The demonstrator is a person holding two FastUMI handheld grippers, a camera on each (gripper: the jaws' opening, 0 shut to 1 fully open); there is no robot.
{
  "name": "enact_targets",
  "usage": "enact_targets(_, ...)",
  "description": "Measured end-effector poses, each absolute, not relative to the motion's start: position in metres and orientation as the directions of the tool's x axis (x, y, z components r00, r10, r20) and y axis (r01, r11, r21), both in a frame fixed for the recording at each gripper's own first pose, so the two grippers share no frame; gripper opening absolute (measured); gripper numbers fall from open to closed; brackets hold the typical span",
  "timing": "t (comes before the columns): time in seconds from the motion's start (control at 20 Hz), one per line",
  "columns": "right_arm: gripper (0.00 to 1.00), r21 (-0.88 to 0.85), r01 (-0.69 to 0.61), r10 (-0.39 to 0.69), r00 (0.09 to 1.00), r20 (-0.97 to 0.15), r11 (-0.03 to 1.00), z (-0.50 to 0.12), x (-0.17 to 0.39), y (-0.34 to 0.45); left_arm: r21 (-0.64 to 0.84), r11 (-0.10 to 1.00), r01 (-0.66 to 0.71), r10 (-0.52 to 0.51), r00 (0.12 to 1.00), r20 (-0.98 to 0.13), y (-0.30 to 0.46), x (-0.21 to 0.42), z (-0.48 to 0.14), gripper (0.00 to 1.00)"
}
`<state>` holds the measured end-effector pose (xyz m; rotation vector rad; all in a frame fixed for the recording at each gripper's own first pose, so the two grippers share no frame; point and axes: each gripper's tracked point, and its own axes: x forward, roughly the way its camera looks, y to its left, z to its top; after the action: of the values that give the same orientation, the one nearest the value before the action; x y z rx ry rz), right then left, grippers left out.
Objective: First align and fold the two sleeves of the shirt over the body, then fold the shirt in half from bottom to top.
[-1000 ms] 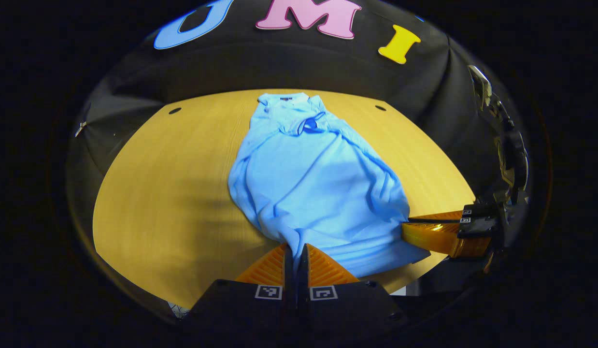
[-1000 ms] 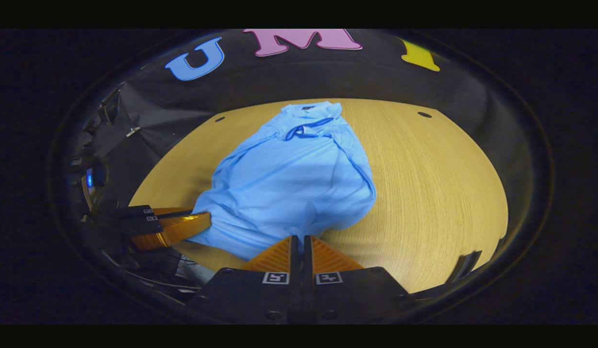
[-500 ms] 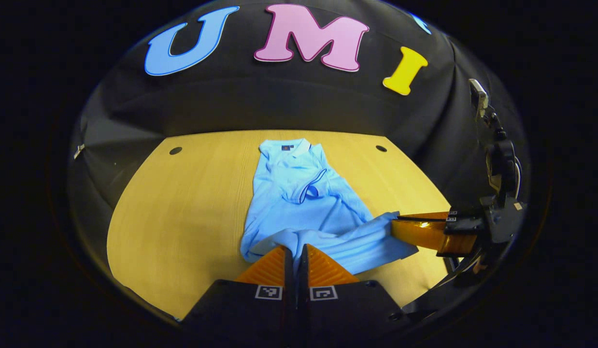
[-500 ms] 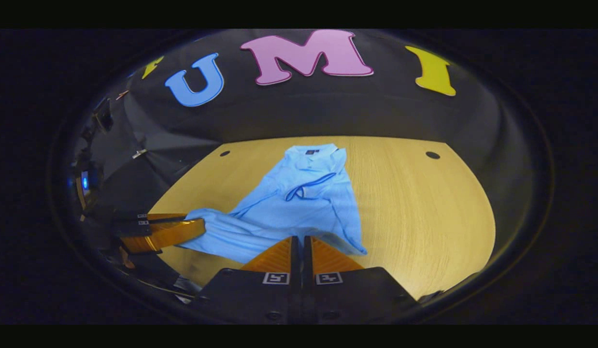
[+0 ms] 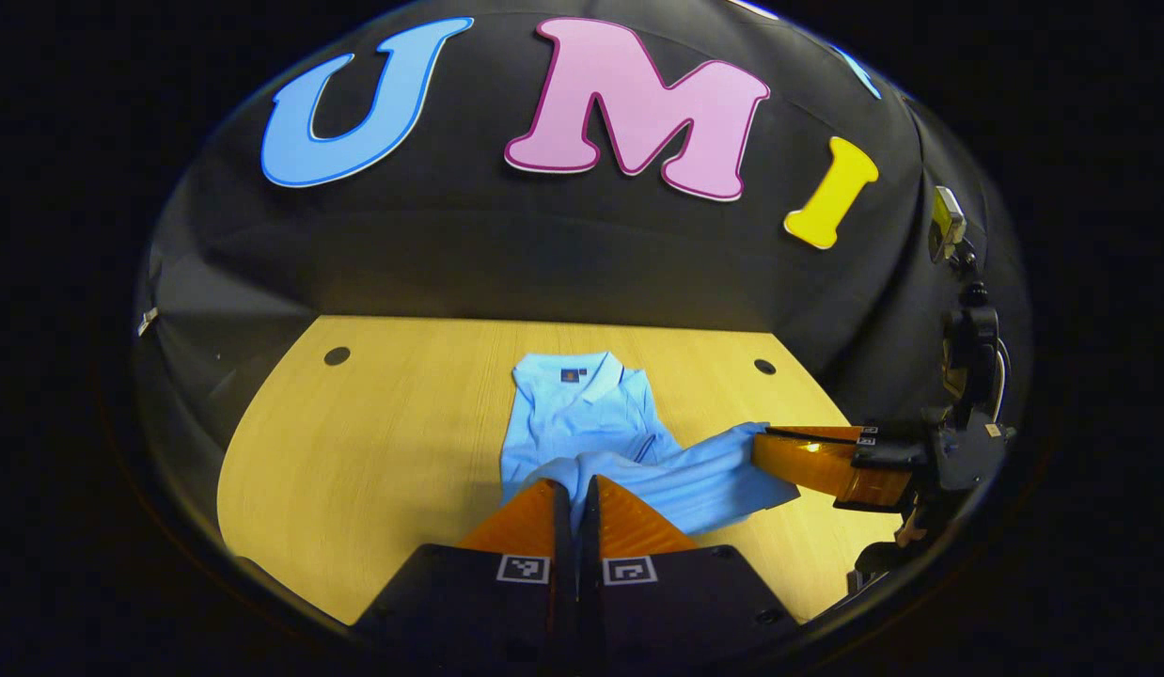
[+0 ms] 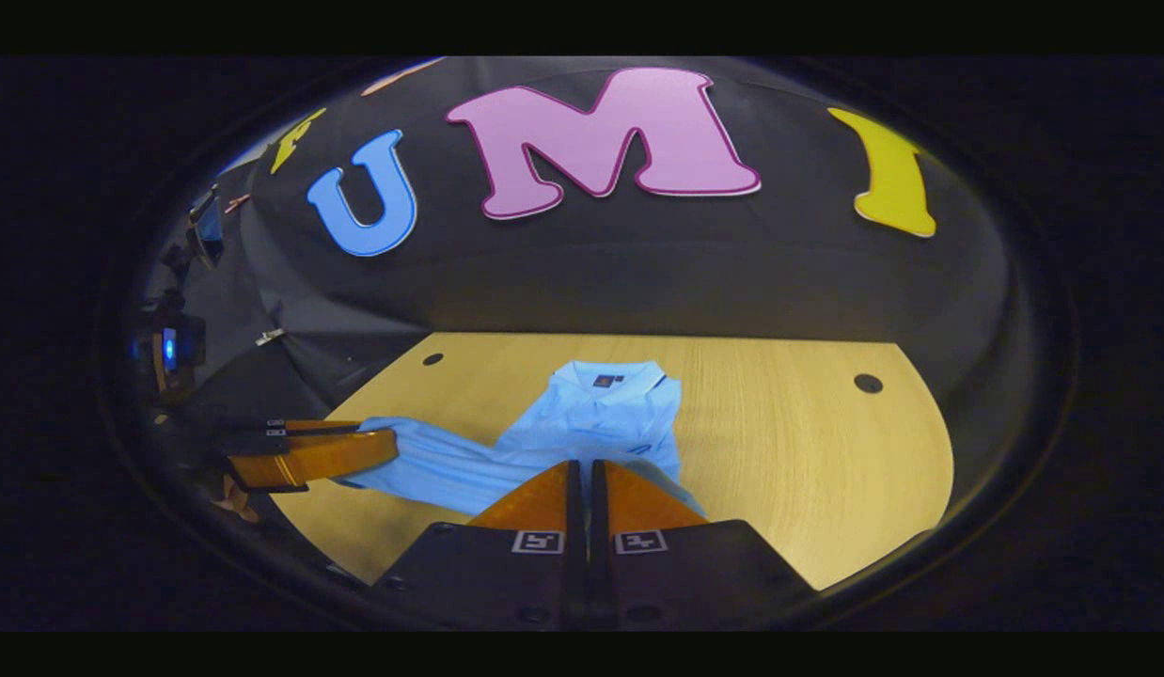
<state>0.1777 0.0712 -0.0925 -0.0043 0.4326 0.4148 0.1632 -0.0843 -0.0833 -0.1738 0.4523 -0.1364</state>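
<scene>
A light blue polo shirt lies on the wooden table, collar toward the far wall. Its bottom hem is lifted and stretched between both grippers, held over the body near the collar. My left gripper is shut on one hem corner at the bottom of the left gripper view. In that view the right gripper holds the other corner at the right. In the right gripper view, my right gripper is shut on the shirt, and the left gripper pinches the hem at the left.
Two small round holes mark the table's far corners. Black cloth walls the booth behind the table. A dark rig stands at the right edge, and a device with a blue light sits at the left. Bare wood lies beside the shirt.
Both grippers have carried the bottom hem up and forward toward the collar. The shirt's lower half has come off the table and now covers most of the body.
</scene>
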Motion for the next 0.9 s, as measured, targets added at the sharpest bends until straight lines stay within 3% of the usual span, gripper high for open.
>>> enact_targets(0.15, 0.05, 0.097, -0.393, 0.399, 0.834, -0.381, 0.914, -0.078, 0.221, 0.077, -0.148, 0.984, 0.1, -0.153, 0.899, -0.409, -0.078, 0.206, -0.073, 0.06)
enact_targets(0.2, 0.0, 0.096, -0.391, 0.398, 0.839, -0.372, 0.915, -0.075, 0.237, 0.077, -0.144, 0.984, 0.103, -0.154, 0.901, -0.406, -0.077, 0.221, -0.07, 0.06)
enact_targets(0.25, 0.05, 0.09, -0.39, 0.395, 0.844, -0.363, 0.916, -0.072, 0.253, 0.079, -0.147, 0.984, 0.103, -0.155, 0.902, -0.404, -0.077, 0.236, -0.069, 0.06)
enact_targets(0.3, 0.0, 0.087, -0.388, 0.392, 0.846, -0.361, 0.918, -0.072, 0.267, 0.08, -0.155, 0.983, 0.104, -0.158, 0.902, -0.401, -0.075, 0.251, -0.069, 0.06)
enact_targets(0.45, 0.05, 0.105, -0.379, 0.391, 0.85, -0.353, 0.919, -0.075, 0.312, 0.086, -0.148, 0.984, 0.103, -0.156, 0.899, -0.409, -0.066, 0.298, -0.077, 0.06)
enact_targets(0.8, 0.05, 0.103, -0.335, 0.349, 0.857, -0.38, 0.936, -0.121, 0.393, 0.095, -0.157, 0.977, 0.143, -0.199, 0.879, -0.433, -0.054, 0.387, -0.133, 0.06)
enact_targets(0.9, 0.0, 0.098, -0.316, 0.328, 0.856, -0.4, 0.944, -0.143, 0.406, 0.093, -0.149, 0.977, 0.153, -0.203, 0.881, -0.427, -0.053, 0.404, -0.146, 0.06)
